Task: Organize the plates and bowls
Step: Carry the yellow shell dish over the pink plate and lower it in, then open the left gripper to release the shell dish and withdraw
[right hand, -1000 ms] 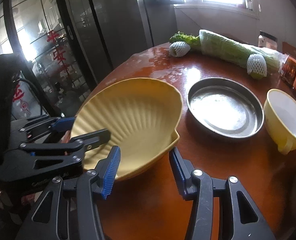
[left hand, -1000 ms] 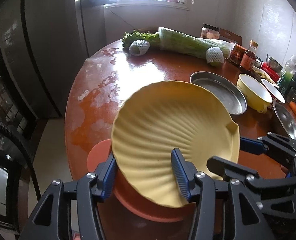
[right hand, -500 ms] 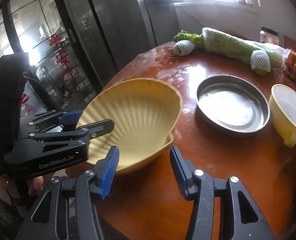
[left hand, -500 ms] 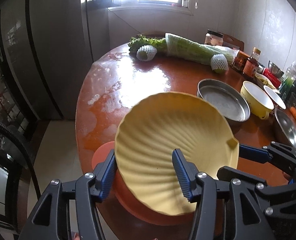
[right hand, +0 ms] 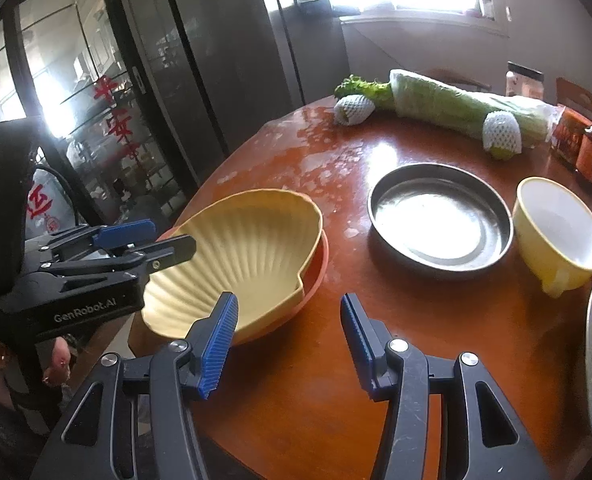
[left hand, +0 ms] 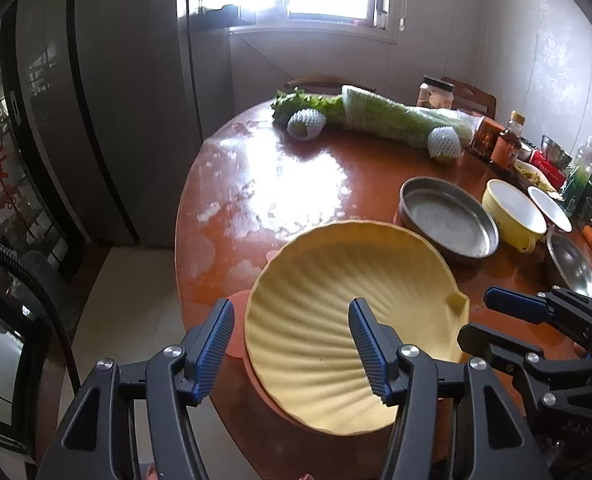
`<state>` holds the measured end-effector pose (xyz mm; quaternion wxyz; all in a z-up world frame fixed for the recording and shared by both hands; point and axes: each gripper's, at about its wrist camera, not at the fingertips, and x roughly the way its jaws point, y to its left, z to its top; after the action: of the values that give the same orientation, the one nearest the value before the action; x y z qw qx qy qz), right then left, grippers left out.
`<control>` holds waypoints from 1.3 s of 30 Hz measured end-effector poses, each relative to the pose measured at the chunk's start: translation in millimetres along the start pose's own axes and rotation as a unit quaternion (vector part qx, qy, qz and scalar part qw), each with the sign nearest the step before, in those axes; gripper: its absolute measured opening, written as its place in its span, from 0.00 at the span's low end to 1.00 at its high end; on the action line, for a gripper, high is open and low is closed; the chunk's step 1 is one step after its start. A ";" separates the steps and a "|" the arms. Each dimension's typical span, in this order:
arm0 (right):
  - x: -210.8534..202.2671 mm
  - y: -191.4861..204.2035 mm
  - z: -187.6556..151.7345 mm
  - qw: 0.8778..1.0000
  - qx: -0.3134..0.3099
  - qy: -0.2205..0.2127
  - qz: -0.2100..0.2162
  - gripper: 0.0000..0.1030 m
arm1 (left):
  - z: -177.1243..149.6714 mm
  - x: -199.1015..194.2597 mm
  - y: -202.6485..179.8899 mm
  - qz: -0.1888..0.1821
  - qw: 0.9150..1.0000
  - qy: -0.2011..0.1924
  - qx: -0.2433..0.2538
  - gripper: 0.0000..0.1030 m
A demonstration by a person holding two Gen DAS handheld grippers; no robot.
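Yellow shell-shaped plate (left hand: 336,320) sits nested on an orange plate (left hand: 239,344) at the near edge of the round wooden tabletop (left hand: 296,184). Left wrist view: left hand-held gripper (left hand: 291,344), jaws have just been opening, straddles the shell plate's rim, pads clear of it, not gripping. Steel pan (left hand: 448,220) and yellow bowl (left hand: 512,216) just beyond, cabbage (left hand: 396,120) at far side. Right wrist view: right hand-held gripper (right hand: 287,340) open, empty, above bare tabletop just right of the shell plate (right hand: 251,256); steel pan (right hand: 440,216) near.
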<state>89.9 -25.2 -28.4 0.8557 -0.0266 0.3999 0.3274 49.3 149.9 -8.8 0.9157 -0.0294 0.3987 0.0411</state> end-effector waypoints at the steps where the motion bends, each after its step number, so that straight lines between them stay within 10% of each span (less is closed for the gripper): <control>1: -2.9 -1.0 0.4 1.000 0.000 -0.003 -0.003 0.53 | 0.8 -4.2 -2.1 -0.001 1.000 -0.005 0.001 0.60; 23: -63.4 -40.6 -1.6 0.996 0.004 -0.051 -0.069 0.54 | 27.4 -13.2 -72.6 -0.044 0.999 -0.015 0.024 0.68; 39: 15.9 -54.9 19.5 0.995 -0.048 -0.004 -0.090 0.52 | 37.0 19.0 -70.3 -0.041 0.999 0.002 0.033 0.68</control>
<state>142.3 -53.7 -38.2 0.8808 -0.1020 0.3768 0.2679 96.1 84.2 3.9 0.9164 -0.0157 0.3999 -0.0099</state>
